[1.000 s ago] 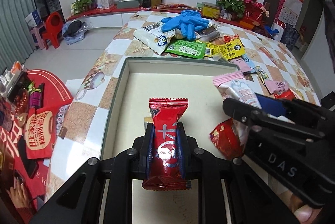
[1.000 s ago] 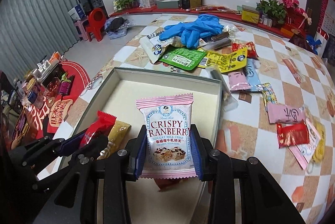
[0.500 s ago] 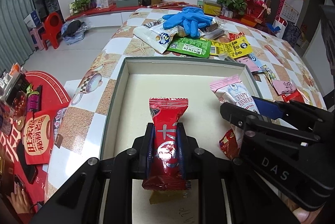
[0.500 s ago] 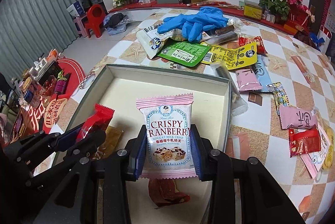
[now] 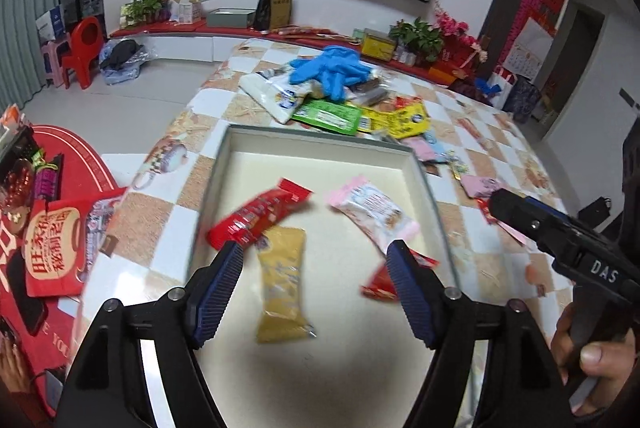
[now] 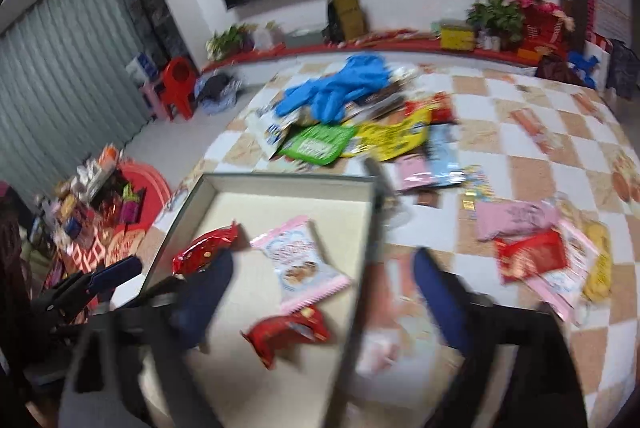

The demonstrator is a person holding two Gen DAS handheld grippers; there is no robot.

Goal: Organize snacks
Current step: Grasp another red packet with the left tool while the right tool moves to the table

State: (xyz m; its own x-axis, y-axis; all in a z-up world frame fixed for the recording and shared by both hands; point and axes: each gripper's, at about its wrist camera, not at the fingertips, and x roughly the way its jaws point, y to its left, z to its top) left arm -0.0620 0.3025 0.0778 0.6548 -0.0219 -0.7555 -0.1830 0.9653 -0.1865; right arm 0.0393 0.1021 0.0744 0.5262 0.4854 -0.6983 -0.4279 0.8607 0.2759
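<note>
A shallow grey box (image 5: 320, 137) with a cream floor sits on the checkered table. In it lie a red snack packet (image 5: 260, 214), a yellow packet (image 5: 282, 284), a pink-and-white Crispy Cranberry packet (image 5: 372, 209) and another red packet (image 5: 380, 282). My left gripper (image 5: 316, 264) is open and empty above the box's near end. My right gripper (image 6: 320, 288) is open and empty, over the box's right wall (image 6: 370, 240); the view is blurred. The pink packet (image 6: 300, 260) and red packets (image 6: 206, 248) show there too.
Loose snacks lie beyond the box: green (image 5: 328, 113) and yellow (image 5: 400, 117) packets, a white bag (image 5: 272, 95), blue gloves (image 5: 332, 69). More pink and red packets (image 6: 532, 256) lie right of the box. A red tray of goods (image 5: 52, 248) is at the left.
Both grippers opened and pulled back. The red packet dropped from the left gripper and the Crispy Cranberry packet from the right; both now lie in the box.
</note>
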